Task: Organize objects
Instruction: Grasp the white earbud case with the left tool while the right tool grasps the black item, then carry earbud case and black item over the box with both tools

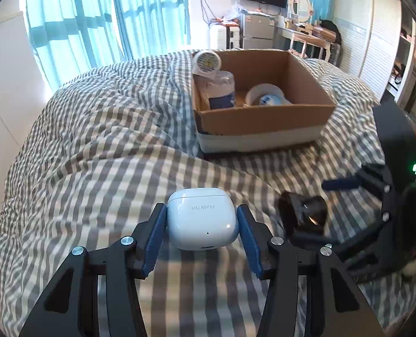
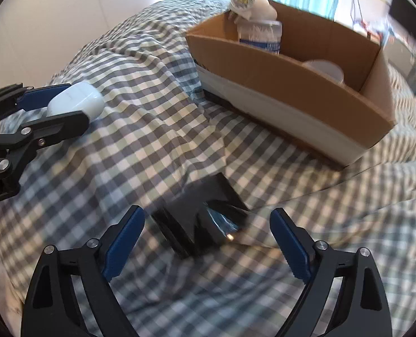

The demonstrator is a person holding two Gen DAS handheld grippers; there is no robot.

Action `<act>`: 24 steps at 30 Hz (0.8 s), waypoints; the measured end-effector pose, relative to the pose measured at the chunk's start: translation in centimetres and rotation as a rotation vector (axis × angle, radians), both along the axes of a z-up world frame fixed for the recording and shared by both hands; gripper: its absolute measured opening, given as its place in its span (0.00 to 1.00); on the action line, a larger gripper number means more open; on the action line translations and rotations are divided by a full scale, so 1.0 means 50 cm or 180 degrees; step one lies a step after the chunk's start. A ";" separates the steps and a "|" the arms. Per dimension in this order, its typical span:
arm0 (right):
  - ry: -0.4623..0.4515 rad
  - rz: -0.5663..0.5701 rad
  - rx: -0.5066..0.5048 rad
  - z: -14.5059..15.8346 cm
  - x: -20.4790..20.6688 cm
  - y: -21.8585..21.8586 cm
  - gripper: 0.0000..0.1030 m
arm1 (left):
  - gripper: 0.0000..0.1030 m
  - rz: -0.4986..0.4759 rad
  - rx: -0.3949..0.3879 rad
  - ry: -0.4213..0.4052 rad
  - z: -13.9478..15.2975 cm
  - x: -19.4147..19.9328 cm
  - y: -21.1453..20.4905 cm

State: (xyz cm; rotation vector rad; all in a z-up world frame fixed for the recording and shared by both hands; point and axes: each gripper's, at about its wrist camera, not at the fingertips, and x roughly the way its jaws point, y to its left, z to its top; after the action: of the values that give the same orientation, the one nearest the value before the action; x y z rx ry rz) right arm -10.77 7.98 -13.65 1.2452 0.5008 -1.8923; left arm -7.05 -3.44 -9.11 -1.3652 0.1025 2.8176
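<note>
The white earbud case (image 1: 203,219) lies on the checked duvet (image 1: 95,146), clasped between the left gripper's (image 1: 201,226) blue pads. Beside it, the right gripper (image 2: 208,241) is spread wide around a blurred black object (image 2: 205,219). Beyond stands a cardboard box (image 1: 264,118) holding containers.

Each hand-held gripper (image 1: 202,219) (image 2: 208,236) has black angular linkages, silver screws and ribbed blue finger pads (image 2: 125,241)

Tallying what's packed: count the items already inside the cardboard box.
3: a white tub at the back-left corner, a clear container under it, a tape roll mid-floor. More may hide behind the box wall.
</note>
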 end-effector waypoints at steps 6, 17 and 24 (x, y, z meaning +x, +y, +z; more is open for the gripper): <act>0.0043 -0.0203 0.0328 -0.046 -0.012 -0.026 0.89 | 0.50 0.0010 0.0026 -0.0095 -0.027 -0.030 -0.015; 0.0496 -0.0155 0.0475 -0.040 0.020 -0.042 0.79 | 0.50 0.0012 0.0033 -0.0184 -0.038 -0.048 -0.019; 0.0676 -0.0189 0.0326 -0.003 0.031 -0.026 0.76 | 0.50 0.0036 -0.0058 -0.0141 -0.025 -0.039 -0.014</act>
State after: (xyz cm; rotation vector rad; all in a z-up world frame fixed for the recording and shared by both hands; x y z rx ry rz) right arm -9.22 6.67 -13.81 1.1400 0.6868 -2.0841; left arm -8.98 -4.16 -10.37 -1.4354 0.1208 2.8006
